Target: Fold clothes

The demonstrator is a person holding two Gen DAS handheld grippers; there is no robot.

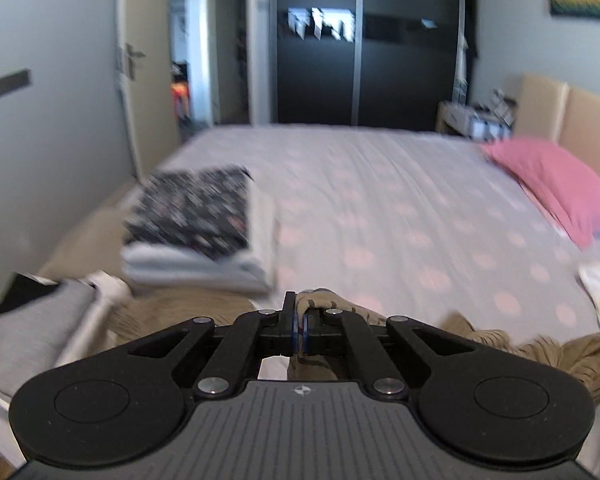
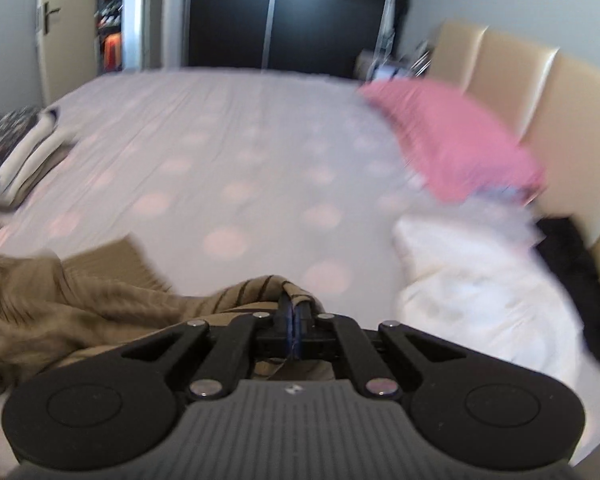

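Both tools grip the tan ribbed garment (image 2: 80,300) low over the bed (image 1: 380,200): left tool (image 1: 301,316) clamps one bunched edge, right tool (image 2: 294,312) another. Left on the bed sits a folded stack (image 1: 196,224); right, a pink pillow (image 2: 452,148).

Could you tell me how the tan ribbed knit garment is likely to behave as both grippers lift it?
Probably floppy: the tan knit garment bunches and droops between the left gripper and right gripper. Its ribbed texture suggests stretch and sag. Fabric pinched in both shut grippers looks unlikely to slip.
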